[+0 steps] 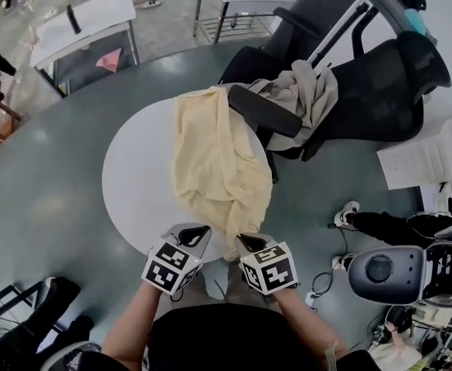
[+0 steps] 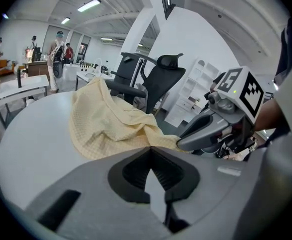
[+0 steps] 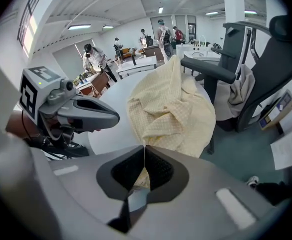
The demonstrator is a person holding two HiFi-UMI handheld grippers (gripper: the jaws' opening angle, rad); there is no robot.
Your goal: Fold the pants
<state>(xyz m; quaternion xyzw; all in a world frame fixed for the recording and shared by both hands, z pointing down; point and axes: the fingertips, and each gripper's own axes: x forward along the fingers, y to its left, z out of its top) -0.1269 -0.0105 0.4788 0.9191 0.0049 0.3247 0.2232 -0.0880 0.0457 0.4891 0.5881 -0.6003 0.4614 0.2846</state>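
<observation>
Pale yellow pants (image 1: 214, 157) lie crumpled across the round white table (image 1: 133, 176), running from its far side to the near edge. At that near edge my left gripper (image 1: 201, 232) is shut with the cloth's edge meeting its tips. Beside it, my right gripper (image 1: 242, 240) is shut on the same end of the pants. In the left gripper view the pants (image 2: 106, 124) run right up to the closed tips (image 2: 149, 147). In the right gripper view yellow cloth (image 3: 170, 109) passes between the closed jaws (image 3: 145, 146) and shows below them.
A black office chair (image 1: 380, 76) with a beige garment (image 1: 310, 99) draped on it stands against the table's far right. Another white table (image 1: 86, 18) is at the far left. A seated person's shoes (image 1: 348, 213) and a grey machine (image 1: 380, 273) are on the floor at right.
</observation>
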